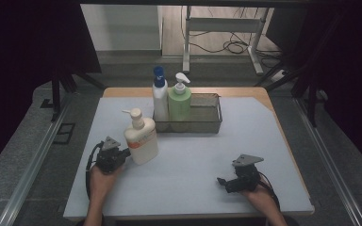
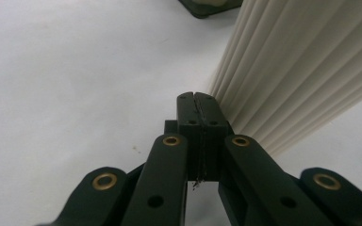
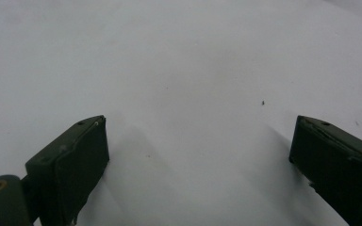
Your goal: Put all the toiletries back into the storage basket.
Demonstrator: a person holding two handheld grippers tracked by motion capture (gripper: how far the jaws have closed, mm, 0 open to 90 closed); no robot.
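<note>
Left gripper [image 2: 198, 106], closed on nothing, sits just beside the ribbed cream pump bottle [image 1: 141, 139].

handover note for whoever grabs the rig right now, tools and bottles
Left tool: shut, empty, tips right beside the cream pump bottle; contact unclear.
Right tool: open, empty, low over bare table at the near right.
Things: cream bottle stands upright on the table, outside and near-left of the mesh basket. White bottle with blue cap and green pump bottle stand in the basket's left end.
Done: two bottles in the basket.
Left: probably the cream bottle goes in; the basket's right half is free.
</note>
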